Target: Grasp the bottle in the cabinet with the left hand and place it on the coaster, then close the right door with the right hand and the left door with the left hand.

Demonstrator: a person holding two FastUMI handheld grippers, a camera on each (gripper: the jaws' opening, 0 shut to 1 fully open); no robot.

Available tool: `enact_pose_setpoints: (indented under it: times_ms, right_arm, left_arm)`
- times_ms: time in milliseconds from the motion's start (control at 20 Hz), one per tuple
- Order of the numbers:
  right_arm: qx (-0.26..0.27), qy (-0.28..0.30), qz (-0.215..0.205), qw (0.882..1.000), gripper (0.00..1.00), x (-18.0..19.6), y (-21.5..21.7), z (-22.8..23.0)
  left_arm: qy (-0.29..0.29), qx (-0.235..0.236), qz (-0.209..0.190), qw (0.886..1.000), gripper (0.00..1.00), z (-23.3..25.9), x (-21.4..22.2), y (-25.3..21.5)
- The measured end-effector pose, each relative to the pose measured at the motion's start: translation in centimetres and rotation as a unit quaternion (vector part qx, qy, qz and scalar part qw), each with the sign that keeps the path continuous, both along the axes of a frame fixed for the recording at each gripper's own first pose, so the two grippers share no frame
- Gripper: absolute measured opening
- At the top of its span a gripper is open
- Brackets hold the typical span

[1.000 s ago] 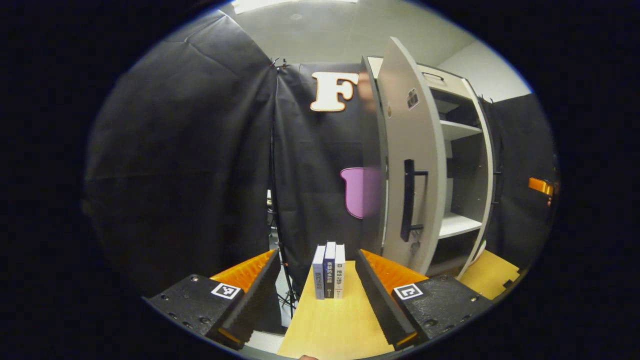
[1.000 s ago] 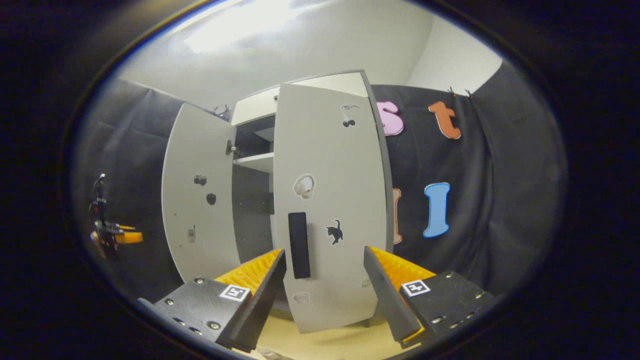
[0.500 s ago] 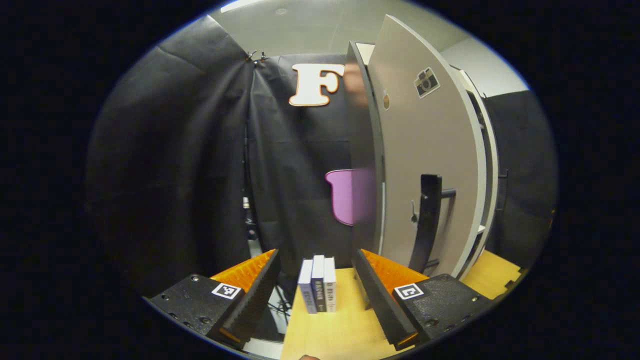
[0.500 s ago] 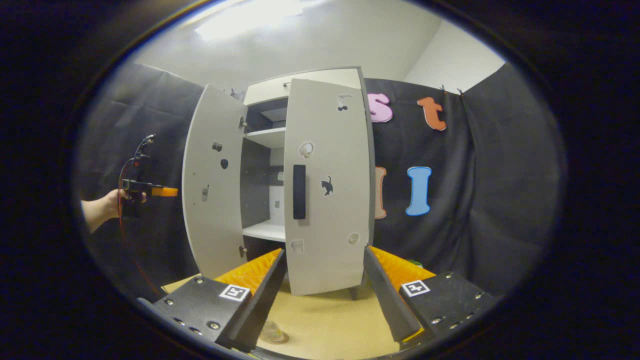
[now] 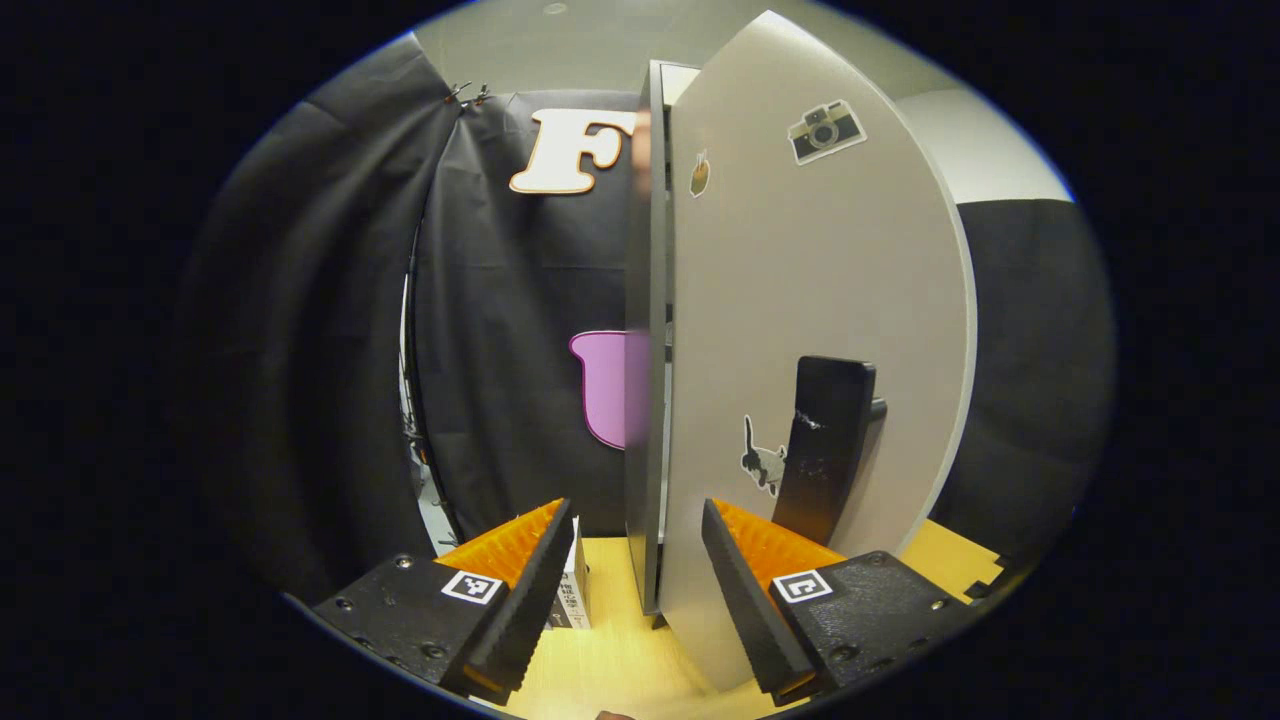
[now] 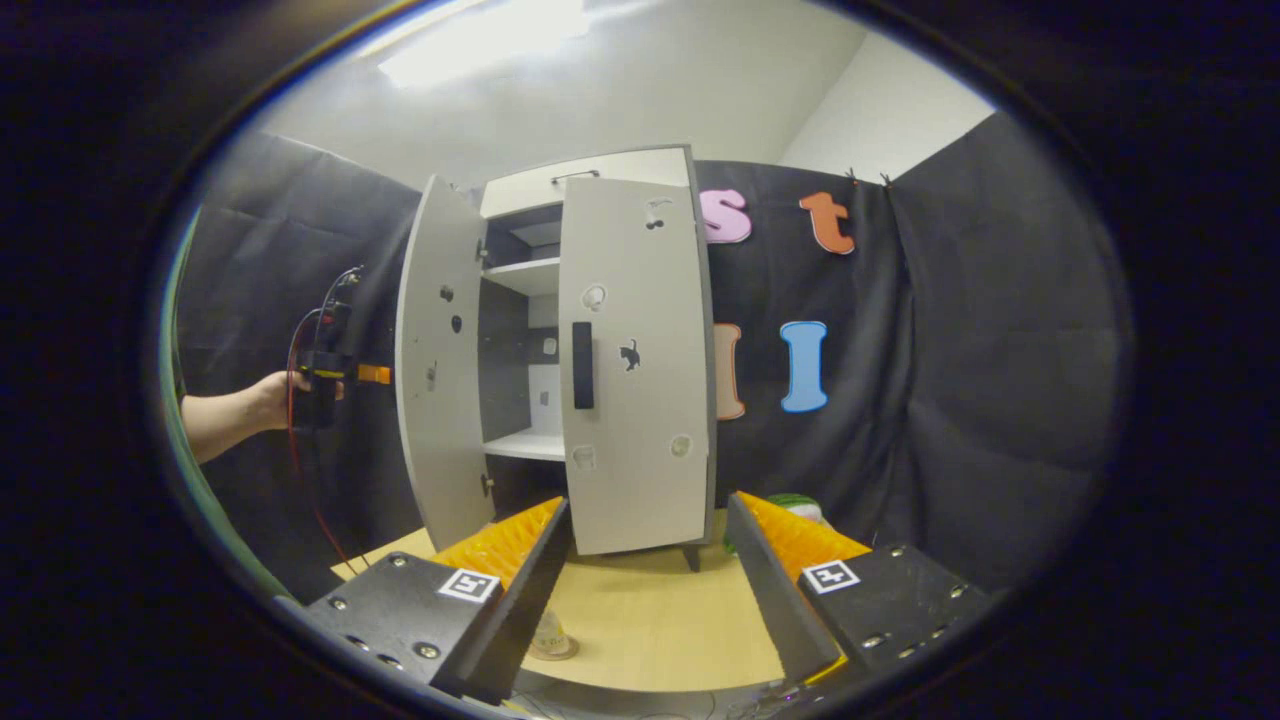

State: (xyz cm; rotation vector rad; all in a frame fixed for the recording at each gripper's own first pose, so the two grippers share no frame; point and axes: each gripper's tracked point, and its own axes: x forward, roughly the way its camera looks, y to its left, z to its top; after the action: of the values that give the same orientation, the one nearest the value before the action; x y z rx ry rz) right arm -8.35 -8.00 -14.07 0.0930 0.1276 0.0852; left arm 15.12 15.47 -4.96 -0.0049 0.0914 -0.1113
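In the left gripper view the cabinet's left door (image 5: pixel 820 280) looms close, its black handle (image 5: pixel 830 450) just above my right finger. My left gripper (image 5: pixel 635 600) is open, with the door's hinge edge between the fingers. In the right gripper view the grey cabinet (image 6: pixel 520 200) stands on the wooden table (image 6: pixel 650 620). Its right door (image 6: pixel 640 380) looks shut and its left door (image 6: pixel 435 370) is ajar. A hand holds the left gripper (image 6: pixel 350 375) against the left door's outer face. My right gripper (image 6: pixel 650 590) is open and holds nothing. A clear bottle (image 6: pixel 548 632) stands on a coaster near its left finger.
A few upright books (image 5: pixel 572 595) stand on the table behind my left finger. A green object (image 6: pixel 795 500) lies on the table to the right of the cabinet. White shelves (image 6: pixel 525 445) show through the gap between the doors.
The left gripper has swung in toward the left door, which has turned toward shut. The right gripper has drawn back from the right door, so the cabinet looks smaller.
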Motion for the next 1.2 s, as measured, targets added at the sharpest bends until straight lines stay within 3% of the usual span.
enact_pose_setpoints:
  times_ms: [450,900,1200]
  right_arm:
    - [-0.005,-0.001,0.011,1.000,0.94,2.8,-0.1,0.9]
    - [-0.002,-0.002,0.014,1.000,0.94,6.0,-0.7,0.7]
    - [0.013,-0.004,-0.026,1.000,0.94,4.6,-1.7,0.8]
  left_arm:
    - [-0.001,-0.006,-0.007,1.000,0.83,-0.2,0.4,-3.0]
    - [-0.012,0.019,0.005,1.000,0.83,0.3,0.7,-4.8]
    - [-0.010,0.017,0.033,0.999,0.83,0.1,0.5,-5.0]
